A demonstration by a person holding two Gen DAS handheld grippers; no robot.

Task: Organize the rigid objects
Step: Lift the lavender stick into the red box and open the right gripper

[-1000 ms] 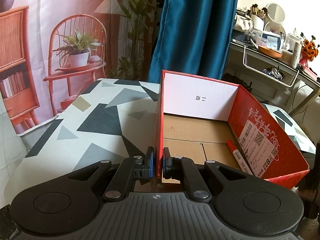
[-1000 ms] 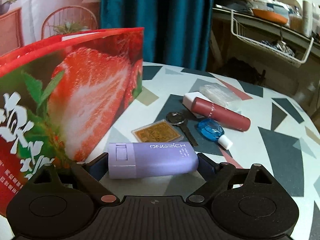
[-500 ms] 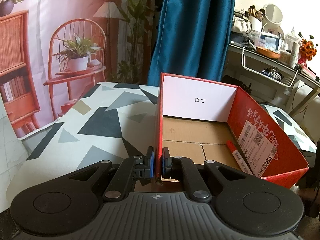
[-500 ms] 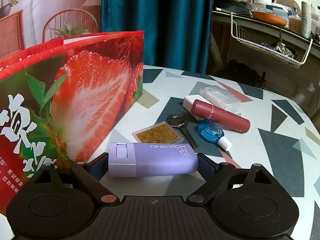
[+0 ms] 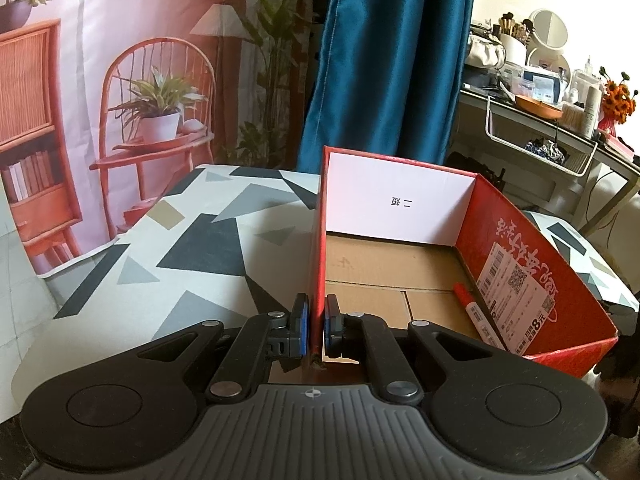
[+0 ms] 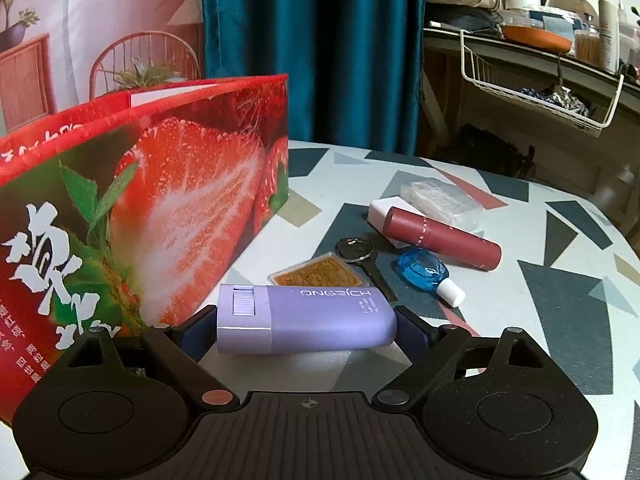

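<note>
Both grippers clamped: box [image 5: 316, 264]; stick [image 6: 308, 318]

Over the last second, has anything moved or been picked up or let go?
Nothing visibly changed. The left tool stays clamped on the box wall, the right tool still holds the purple stick end to end, and the marker still lies in the box.

Backdrop and clutter behind the table

Teal curtain [image 5: 384, 64] hangs far centre; pink printed backdrop [image 5: 120, 60] far left; crowded vanity shelf [image 5: 560, 120] with wire basket [image 6: 532, 84] far right.
</note>
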